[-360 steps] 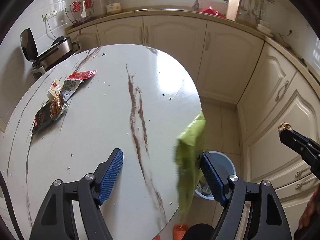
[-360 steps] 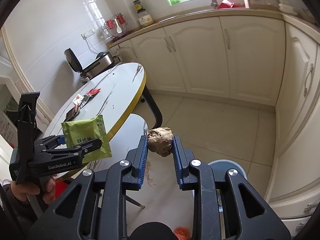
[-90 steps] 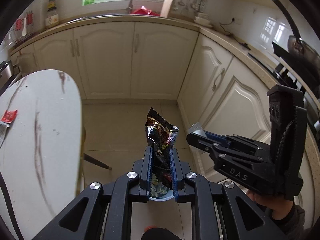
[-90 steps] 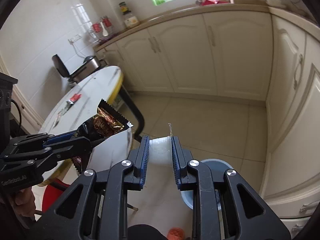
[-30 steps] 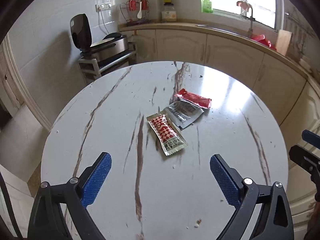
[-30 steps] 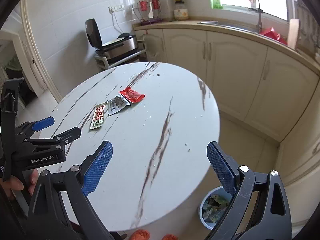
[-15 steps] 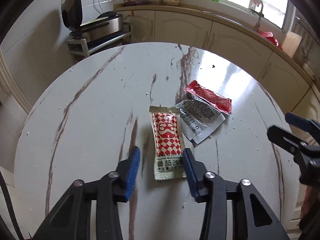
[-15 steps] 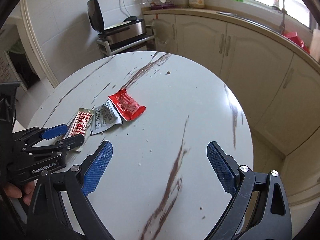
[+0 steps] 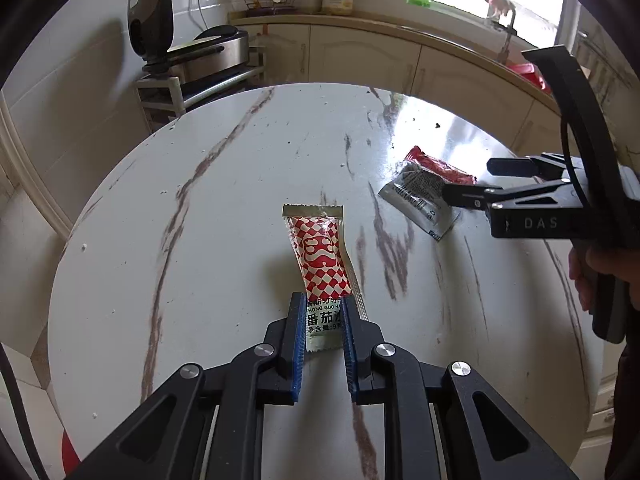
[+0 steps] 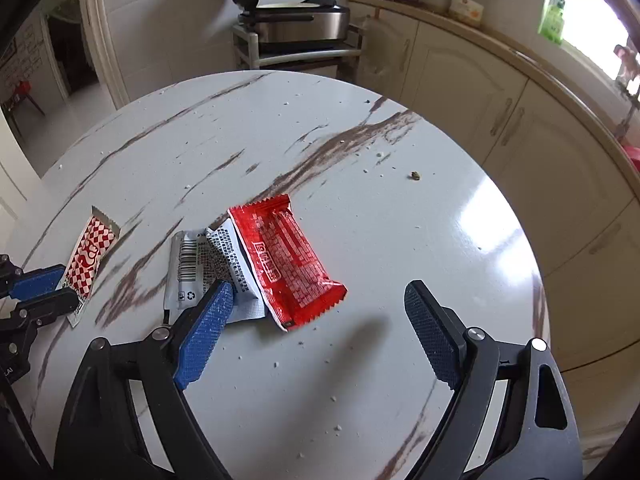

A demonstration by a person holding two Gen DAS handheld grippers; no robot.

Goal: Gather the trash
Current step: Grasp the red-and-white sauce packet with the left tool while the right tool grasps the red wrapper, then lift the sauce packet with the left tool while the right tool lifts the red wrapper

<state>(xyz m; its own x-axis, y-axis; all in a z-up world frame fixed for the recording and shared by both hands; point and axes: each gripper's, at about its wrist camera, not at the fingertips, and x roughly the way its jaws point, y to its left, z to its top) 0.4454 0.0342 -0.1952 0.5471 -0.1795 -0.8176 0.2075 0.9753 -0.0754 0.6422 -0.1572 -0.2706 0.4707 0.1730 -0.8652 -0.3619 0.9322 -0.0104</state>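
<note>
Jaws of the left gripper [image 9: 323, 322] are narrow, pinching the near end of the checked ketchup sachet [image 9: 320, 256]; the blue pads sit on either long edge of its printed white end. Jaws of the right gripper [image 10: 318, 328] stand wide with nothing between them, hovering over the red wrapper [image 10: 286, 266] and the silver wrapper [image 10: 212, 270].

Location: the sachet lies flat on the round marble counter [image 9: 200, 216], about mid-surface in the left wrist view. The other two wrappers lie well apart from it toward the right, the red one overlapping the silver one's edge.

Orientation: the sachet's long axis runs straight away from the left gripper, in line with its fingers. Crimped tear-end points to the far side, toward the cabinets; printed end points back at the camera. The red wrapper's long axis lies diagonal across the right wrist view.

Risks (judgement only):
- Grip is on a short stretch of thin film at one end. On lifting, the filled part may droop and the film could slide out from between the pads.
- Squeezing a sachet that is not empty (cannot tell whether it is opened) could force sauce out.
- The right gripper's left finger [image 10: 202, 332] sits over the silver wrapper; closing here may catch only one of the two, or push the red one aside and scatter crumbs.
</note>
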